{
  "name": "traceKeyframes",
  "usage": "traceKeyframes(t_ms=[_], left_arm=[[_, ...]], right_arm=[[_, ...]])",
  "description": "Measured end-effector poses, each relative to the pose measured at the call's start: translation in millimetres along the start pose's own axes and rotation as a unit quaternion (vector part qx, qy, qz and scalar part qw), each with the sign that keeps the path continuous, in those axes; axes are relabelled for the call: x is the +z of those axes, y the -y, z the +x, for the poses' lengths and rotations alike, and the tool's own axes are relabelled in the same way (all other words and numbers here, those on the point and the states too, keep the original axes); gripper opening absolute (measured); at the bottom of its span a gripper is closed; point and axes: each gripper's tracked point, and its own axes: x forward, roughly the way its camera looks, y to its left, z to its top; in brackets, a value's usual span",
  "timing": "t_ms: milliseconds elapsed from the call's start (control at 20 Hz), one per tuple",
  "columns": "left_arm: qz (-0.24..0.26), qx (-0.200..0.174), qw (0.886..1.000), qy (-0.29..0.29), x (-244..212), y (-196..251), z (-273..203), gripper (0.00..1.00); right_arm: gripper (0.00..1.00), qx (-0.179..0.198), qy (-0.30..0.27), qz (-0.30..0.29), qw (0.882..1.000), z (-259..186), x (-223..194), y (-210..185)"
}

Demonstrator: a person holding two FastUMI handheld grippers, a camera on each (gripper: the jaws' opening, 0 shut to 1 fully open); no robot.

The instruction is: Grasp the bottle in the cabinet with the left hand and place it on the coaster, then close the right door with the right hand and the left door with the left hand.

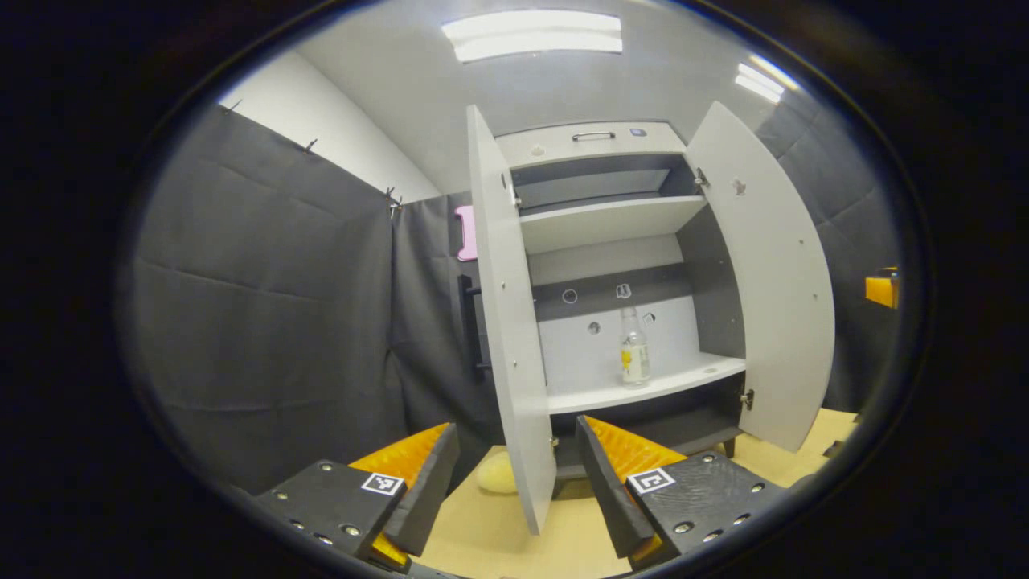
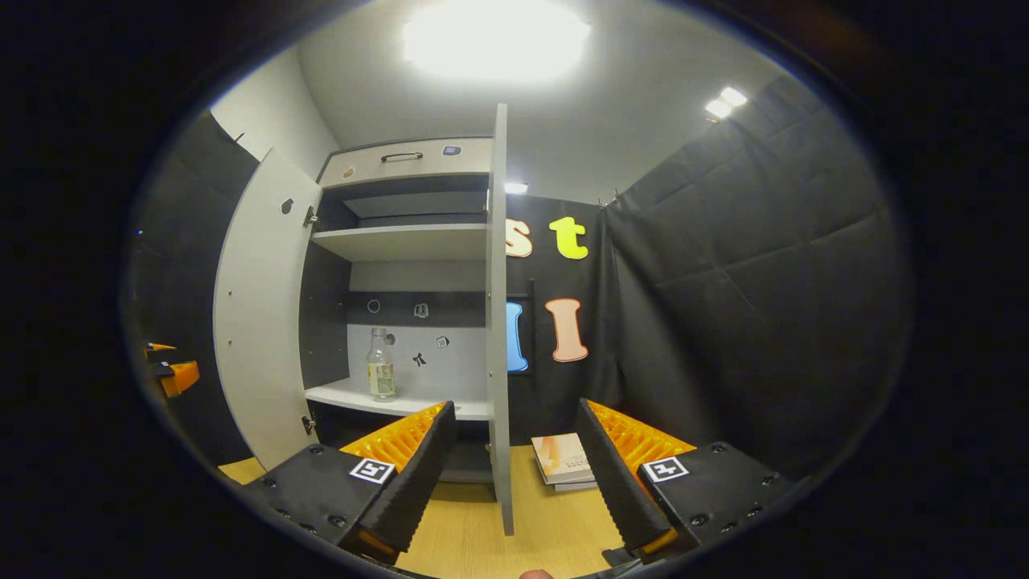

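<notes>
A clear bottle [image 1: 634, 354] with a pale label stands upright on the lower shelf of the white cabinet [image 1: 599, 145], far ahead of my left gripper [image 1: 514, 490]. That gripper is open and holds nothing. Both doors stand open: the left door [image 1: 506, 322] is edge-on right in front of it, and the right door [image 1: 764, 273] swings out wide. A pale yellow round coaster [image 1: 497, 474] lies on the wooden table behind the left door's lower corner. In the right gripper view, the bottle [image 2: 381, 366] sits ahead left, and my right gripper [image 2: 514, 474] is open around the edge-on right door [image 2: 498, 322].
A small book [image 2: 563, 460] lies on the wooden table [image 2: 482, 531] right of the cabinet's foot. The upper shelf [image 1: 611, 221] is bare. Black cloth walls close in on both sides. The other gripper [image 2: 173, 371] shows at the far left of the right gripper view.
</notes>
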Motion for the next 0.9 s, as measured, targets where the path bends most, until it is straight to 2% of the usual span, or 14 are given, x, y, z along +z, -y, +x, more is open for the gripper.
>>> traceKeyframes(t_ms=[500, 750, 800, 850, 900], left_arm=[[-0.002, -0.003, 1.000, -0.003, 8, 34, 5, 0.87], [-0.004, -0.011, 1.000, -0.010, 15, 72, 19, 0.85], [-0.008, -0.013, 1.000, -0.012, 15, 79, 23, 0.85], [-0.014, -0.018, 1.000, -0.016, 16, 88, 27, 0.85], [-0.022, -0.021, 0.999, -0.019, 15, 98, 31, 0.87]], right_arm=[[0.96, 0.005, -0.002, -0.006, 1.000, 7, -7, 26], [0.96, 0.017, -0.006, -0.001, 1.000, 13, -15, 47], [0.92, 0.022, -0.008, 0.005, 1.000, 14, -17, 50], [0.96, 0.025, -0.010, 0.009, 1.000, 14, -21, 53], [0.96, 0.027, -0.011, 0.009, 1.000, 15, -23, 57]])
